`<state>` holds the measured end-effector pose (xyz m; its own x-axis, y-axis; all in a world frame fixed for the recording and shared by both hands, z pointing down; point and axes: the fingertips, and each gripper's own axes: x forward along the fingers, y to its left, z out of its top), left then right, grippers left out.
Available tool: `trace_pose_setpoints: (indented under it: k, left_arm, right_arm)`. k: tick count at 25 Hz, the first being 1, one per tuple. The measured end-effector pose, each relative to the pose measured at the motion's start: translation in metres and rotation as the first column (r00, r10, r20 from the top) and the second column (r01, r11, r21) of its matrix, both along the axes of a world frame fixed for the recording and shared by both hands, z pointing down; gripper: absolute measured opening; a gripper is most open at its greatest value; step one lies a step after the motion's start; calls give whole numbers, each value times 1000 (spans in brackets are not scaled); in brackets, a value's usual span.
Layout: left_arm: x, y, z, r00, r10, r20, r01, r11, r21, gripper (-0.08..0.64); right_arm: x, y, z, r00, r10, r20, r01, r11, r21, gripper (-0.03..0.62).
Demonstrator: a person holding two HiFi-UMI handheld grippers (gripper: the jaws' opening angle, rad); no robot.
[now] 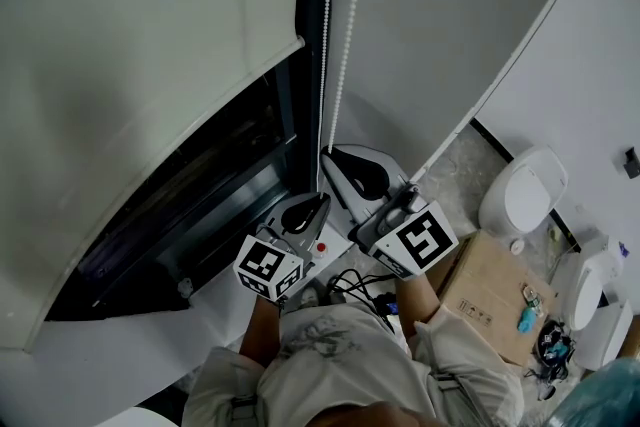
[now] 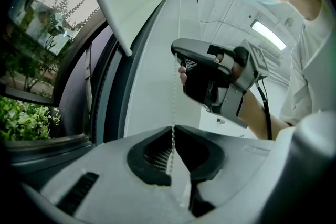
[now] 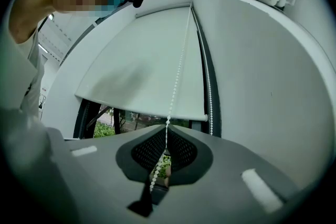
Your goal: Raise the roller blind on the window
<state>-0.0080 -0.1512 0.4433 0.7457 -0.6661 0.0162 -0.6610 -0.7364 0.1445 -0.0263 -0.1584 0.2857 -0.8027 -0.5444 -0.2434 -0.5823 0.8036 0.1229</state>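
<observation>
So the roller blind (image 1: 130, 65) fills most of the head view. It hangs partway down over the window (image 1: 200, 215), with dark glass showing under its bottom bar. Through the glass, the left gripper view catches some green bushes (image 2: 21, 118). A plain wall (image 1: 440, 15) sits just right of the window frame, and a cardboard box (image 1: 490, 300) lies on the floor at the person's right.

Both grippers are near the window's lower right corner. The right gripper (image 3: 165, 128) is clenched on the bead chain (image 1: 345, 45), which runs straight up from its tips along the blind's right edge. The left gripper (image 2: 174, 131) is clamped on the chain too, lower down. In its own view the beads climb from its pinched tips to the right gripper just above. A second strand of the chain hangs free just beside the held one.
</observation>
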Motion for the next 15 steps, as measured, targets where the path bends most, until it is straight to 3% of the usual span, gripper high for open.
trace_pose_setpoints:
  k: [6,15]
  left_arm:
    - [0,0,19,1000,-6,24,7,1000,-30,23]
    - [-3,-3,46,999,-8,35,10,998,-68,23]
  right_arm:
    - [0,1,29,998,1,-57,-6,997,-81,12]
    - [1,-2,55,998,6,-66,-15,992,-129,12]
